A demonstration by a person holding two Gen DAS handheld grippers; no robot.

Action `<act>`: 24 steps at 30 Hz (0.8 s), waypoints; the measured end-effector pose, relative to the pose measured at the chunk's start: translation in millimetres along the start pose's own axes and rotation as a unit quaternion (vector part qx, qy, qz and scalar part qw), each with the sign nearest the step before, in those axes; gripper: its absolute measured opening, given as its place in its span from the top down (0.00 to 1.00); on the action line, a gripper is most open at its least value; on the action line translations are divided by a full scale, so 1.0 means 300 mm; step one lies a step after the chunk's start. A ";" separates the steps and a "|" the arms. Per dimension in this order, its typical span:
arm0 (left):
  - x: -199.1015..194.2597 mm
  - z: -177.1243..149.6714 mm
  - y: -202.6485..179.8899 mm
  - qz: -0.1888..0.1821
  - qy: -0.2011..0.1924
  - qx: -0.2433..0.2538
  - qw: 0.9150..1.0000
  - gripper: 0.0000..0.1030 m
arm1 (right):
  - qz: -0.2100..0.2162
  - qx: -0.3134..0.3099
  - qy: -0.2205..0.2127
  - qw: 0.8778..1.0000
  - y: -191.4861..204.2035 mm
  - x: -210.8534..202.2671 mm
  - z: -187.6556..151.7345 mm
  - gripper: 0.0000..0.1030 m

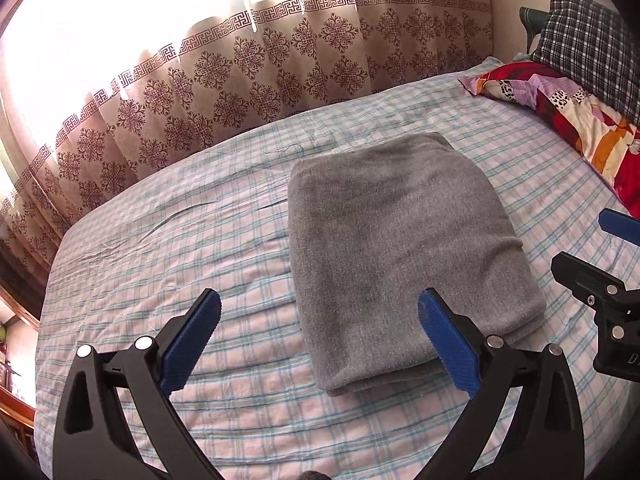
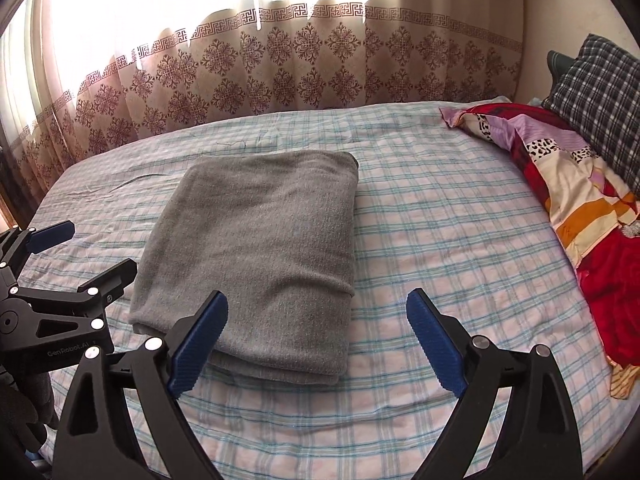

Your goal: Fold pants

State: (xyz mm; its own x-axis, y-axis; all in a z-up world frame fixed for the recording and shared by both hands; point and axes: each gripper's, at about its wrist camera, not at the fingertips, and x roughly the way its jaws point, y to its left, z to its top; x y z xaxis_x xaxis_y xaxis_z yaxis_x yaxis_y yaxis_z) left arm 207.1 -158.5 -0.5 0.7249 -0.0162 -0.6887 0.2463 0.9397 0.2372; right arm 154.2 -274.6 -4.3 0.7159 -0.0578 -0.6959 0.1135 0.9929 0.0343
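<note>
At the far left, a patterned curtain [image 1: 248, 76] is hanging along the far side of the bed [image 1: 168, 248], with strong daylight coming through its upper part. The bed is wearing a light checked sheet, creased toward its left side.

The left tongs [image 1: 320, 320] are hovering above the near part of the bed with the jaws standing wide apart. Nothing is lying between the blue pads [image 1: 188, 344], and neither pad is pressing on anything. In the left wrist view, the right-hand pad is overlapping the near left corner of the pants; whether it is touching the cloth cannot be told.

The pants [image 1: 404, 248] are lying folded into a thick grey rectangle near the middle of the bed, flat on the sheet, with the long side running away from the cameras. No tongs are gripping them. In the right wrist view, the pants [image 2: 260, 248] are sitting left of centre.

The right tongs [image 2: 318, 322] are hovering just beside the near right corner of the pants, jaws spread wide and holding nothing. The checked sheet is showing between the pads.

At the far right, a colourful patchwork quilt [image 2: 568, 184] is lying bunched along the head of the bed. A dark plaid pillow [image 2: 604, 96] is resting behind it, against the wall.
</note>
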 end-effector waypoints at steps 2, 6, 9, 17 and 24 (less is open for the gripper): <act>-0.009 0.006 -0.002 0.006 -0.002 0.001 1.000 0.03 | -0.002 -0.001 -0.005 1.000 -0.001 -0.004 0.004 0.11; -0.011 0.013 0.002 0.015 -0.001 -0.006 1.000 0.03 | -0.011 -0.005 -0.014 1.000 0.002 -0.013 0.004 0.11; -0.008 0.017 0.005 0.022 0.002 -0.007 1.000 0.03 | -0.011 -0.007 -0.014 1.000 0.005 -0.013 0.004 0.11; -0.019 0.029 0.010 0.009 -0.001 -0.019 1.000 0.03 | -0.020 -0.017 -0.030 0.999 0.019 -0.035 0.007 0.11; -0.034 0.044 0.006 0.001 0.003 -0.022 1.000 0.03 | -0.020 -0.018 -0.035 0.999 0.022 -0.049 0.010 0.11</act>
State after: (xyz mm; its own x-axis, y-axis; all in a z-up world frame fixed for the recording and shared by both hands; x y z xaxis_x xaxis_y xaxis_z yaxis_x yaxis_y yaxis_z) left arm 208.7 -161.3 15.9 0.7220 -0.0129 -0.6918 0.2170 0.9536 0.2088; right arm 146.5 -267.5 8.1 0.7581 -0.1032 -0.6439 0.1190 0.9927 -0.0190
